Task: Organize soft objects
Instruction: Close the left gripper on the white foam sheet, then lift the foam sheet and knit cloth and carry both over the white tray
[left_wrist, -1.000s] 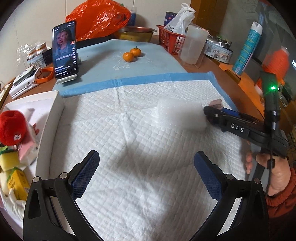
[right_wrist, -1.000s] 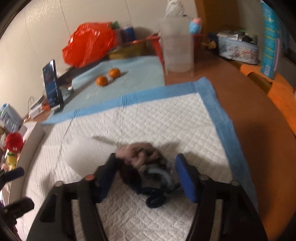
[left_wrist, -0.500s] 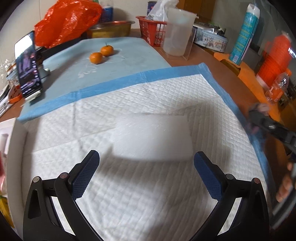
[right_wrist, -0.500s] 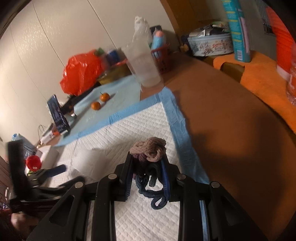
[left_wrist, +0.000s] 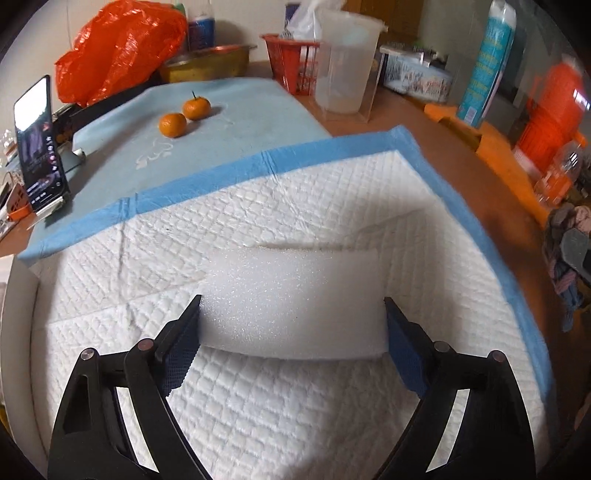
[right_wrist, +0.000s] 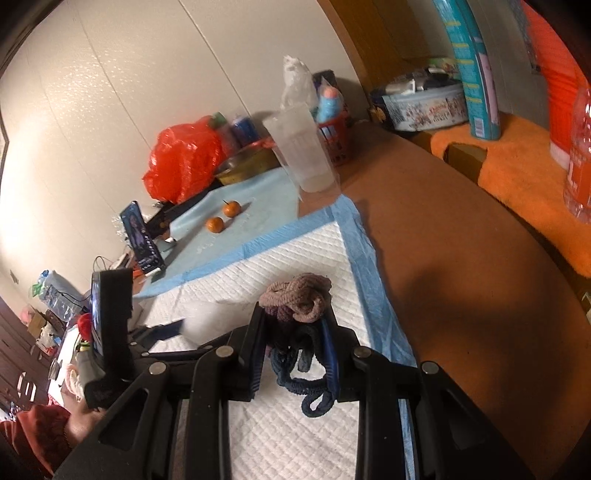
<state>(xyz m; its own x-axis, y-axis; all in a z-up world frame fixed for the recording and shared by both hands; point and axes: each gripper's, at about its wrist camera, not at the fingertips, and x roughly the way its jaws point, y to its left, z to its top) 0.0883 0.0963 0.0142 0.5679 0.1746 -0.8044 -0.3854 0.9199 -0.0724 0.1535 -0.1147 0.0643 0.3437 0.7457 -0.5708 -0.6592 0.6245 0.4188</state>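
Left gripper newly astride foam block

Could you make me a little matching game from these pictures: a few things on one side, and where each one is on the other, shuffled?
Things:
1. foam block
2. hair ties
3. oranges
4. phone

Places:
A. loose on the pale blue cloth
B. clamped in the right gripper
C. propped upright on a stand
D. on the white pad, between the left gripper's pads

Pairs: 1-D, 2-B, 3-A, 4-C
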